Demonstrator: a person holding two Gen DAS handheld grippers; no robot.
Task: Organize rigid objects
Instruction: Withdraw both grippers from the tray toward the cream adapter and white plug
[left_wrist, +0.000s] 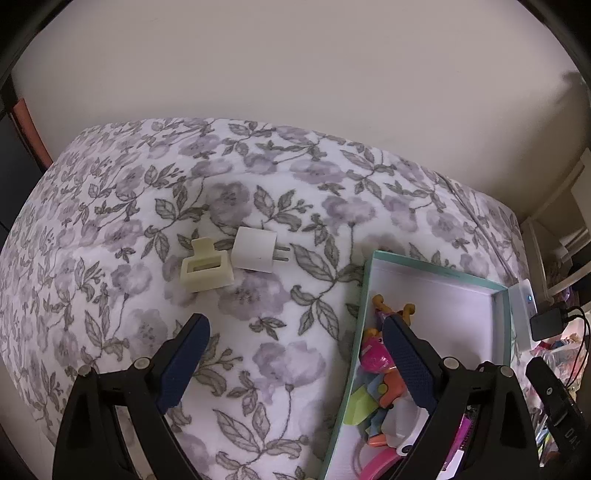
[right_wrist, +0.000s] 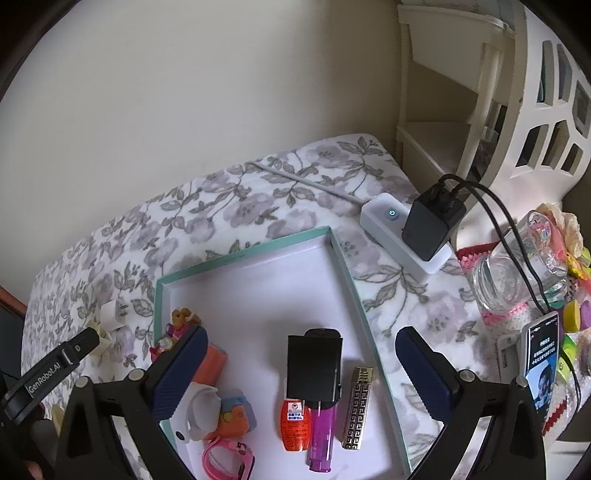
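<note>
A cream hair claw (left_wrist: 207, 267) and a white charger plug (left_wrist: 255, 249) lie side by side on the floral bedcover (left_wrist: 110, 221). My left gripper (left_wrist: 295, 320) hovers open just short of them, with only fabric between its fingers. Its right finger (left_wrist: 406, 365) hangs over the teal-rimmed box (left_wrist: 436, 271), which holds small colourful toys (left_wrist: 376, 362). My right gripper (right_wrist: 302, 333) stands open above the same box (right_wrist: 240, 254). Below it lie a black case (right_wrist: 314, 363), an orange lighter (right_wrist: 294, 424), a purple lighter (right_wrist: 321, 435) and a gold patterned lighter (right_wrist: 356, 406). Nothing is held.
A white power strip (right_wrist: 384, 218) with a black adapter (right_wrist: 432, 225) and cables sits right of the box. Further right are a glass jar (right_wrist: 509, 280), a lit phone (right_wrist: 543, 362) and colourful clutter. A white shelf (right_wrist: 443, 110) stands behind. A wall borders the bed.
</note>
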